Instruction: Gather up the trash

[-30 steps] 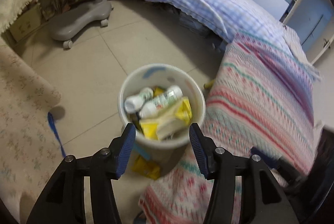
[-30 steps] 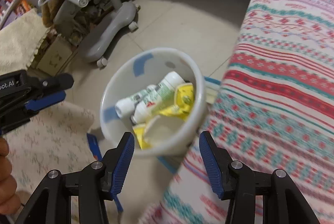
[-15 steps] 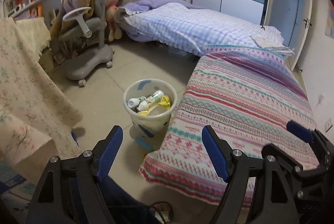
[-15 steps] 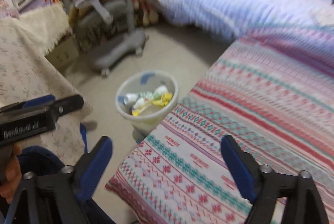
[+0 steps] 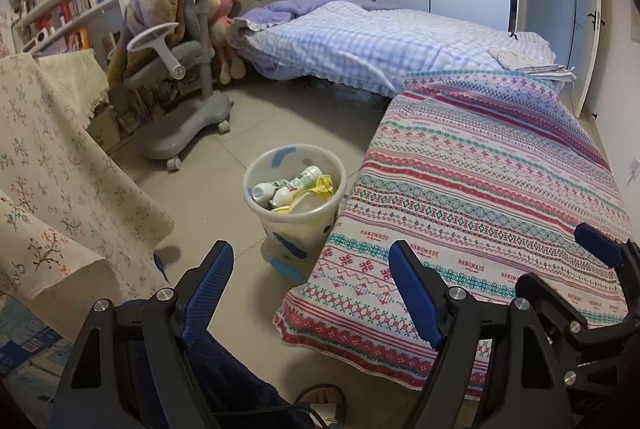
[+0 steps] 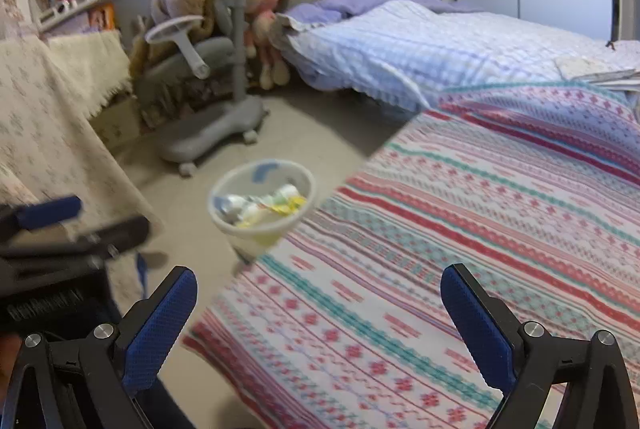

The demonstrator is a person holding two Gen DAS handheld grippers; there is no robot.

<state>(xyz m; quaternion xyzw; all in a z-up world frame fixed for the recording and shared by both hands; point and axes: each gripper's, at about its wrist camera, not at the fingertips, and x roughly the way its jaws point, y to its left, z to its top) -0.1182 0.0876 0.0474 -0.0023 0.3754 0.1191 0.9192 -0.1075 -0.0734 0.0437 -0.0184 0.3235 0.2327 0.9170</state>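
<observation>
A translucent white trash bin (image 5: 260, 207) stands on the tiled floor by the corner of the striped bed; it also shows, blurred, in the right wrist view (image 6: 224, 219). It holds white bottles (image 5: 298, 181) and yellow wrappers (image 5: 323, 186). My left gripper (image 5: 310, 263) is open and empty, held high and well back from the bin. My right gripper (image 6: 318, 293) is open wide and empty over the striped bedspread. It shows at the right edge of the left wrist view (image 5: 600, 249), and the left gripper shows at the left of the right wrist view (image 6: 48, 213).
A striped bedspread (image 5: 480, 197) covers the near bed; a blue checked quilt (image 5: 360, 41) covers the far bed. A grey wheeled chair (image 5: 180, 101) with a brown blanket stands left of the bin. A floral cloth (image 5: 48, 181) hangs at left. My leg (image 5: 224, 381) is below.
Both grippers have pulled up and back from just above the bin and have opened wider. The bin now looks small and far.
</observation>
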